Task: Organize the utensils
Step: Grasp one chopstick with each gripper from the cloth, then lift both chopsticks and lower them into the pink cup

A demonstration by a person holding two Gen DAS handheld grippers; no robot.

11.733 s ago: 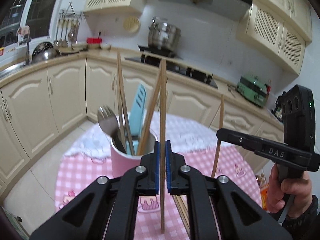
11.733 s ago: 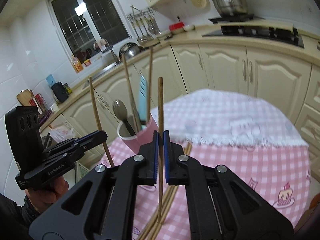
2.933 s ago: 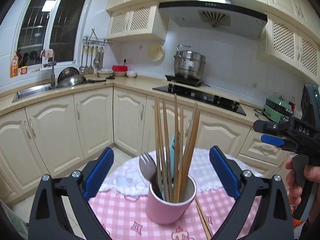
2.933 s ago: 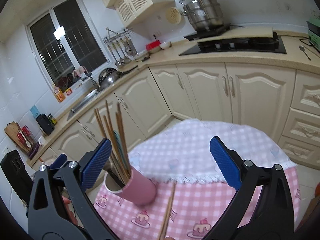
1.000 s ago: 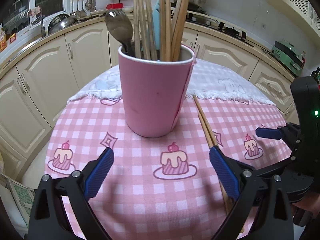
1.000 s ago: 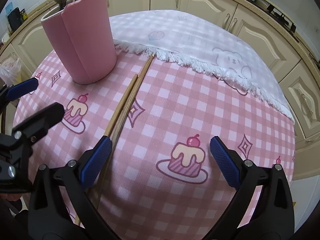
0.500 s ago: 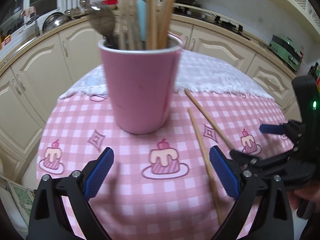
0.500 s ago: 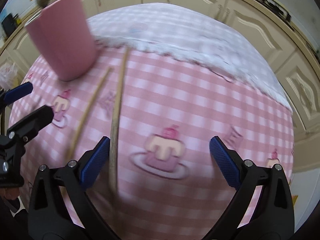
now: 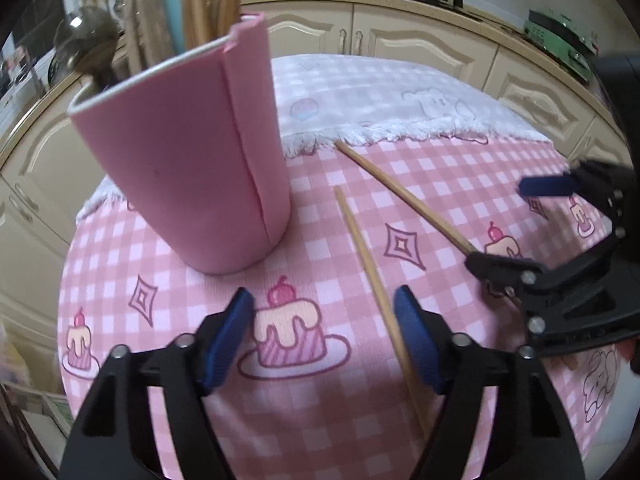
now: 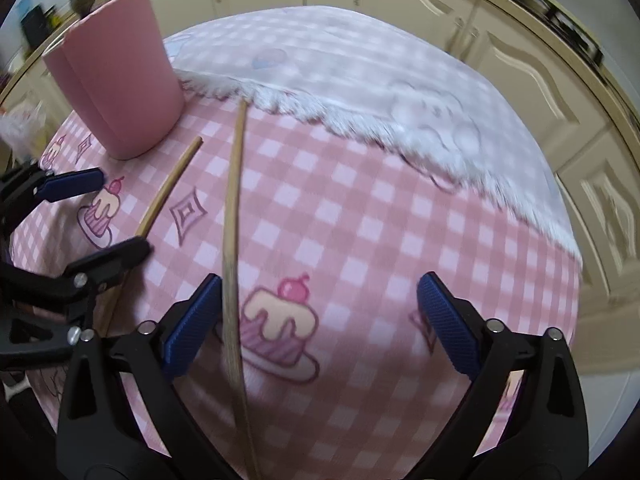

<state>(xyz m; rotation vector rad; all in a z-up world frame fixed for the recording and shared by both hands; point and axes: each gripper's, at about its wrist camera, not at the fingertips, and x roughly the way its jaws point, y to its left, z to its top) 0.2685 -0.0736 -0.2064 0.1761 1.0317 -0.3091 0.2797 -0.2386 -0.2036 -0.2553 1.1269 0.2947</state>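
Two thin wooden chopsticks [image 9: 370, 268] flat on cloth; L & R jaws closing, gripping nothing.

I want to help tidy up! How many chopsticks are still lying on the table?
2. One chopstick runs between the left gripper's closing jaws. The other chopstick lies farther from the pink cup, just inside the right gripper's closing jaws. None seems hidden.

Right tongs [image 10: 320, 320] closing over the pink checked bench [image 10: 360, 200] — one chopstick [image 10: 231, 240] just inside the left pad, another [image 10: 168, 196] beside the pink cup [image 10: 120, 80].
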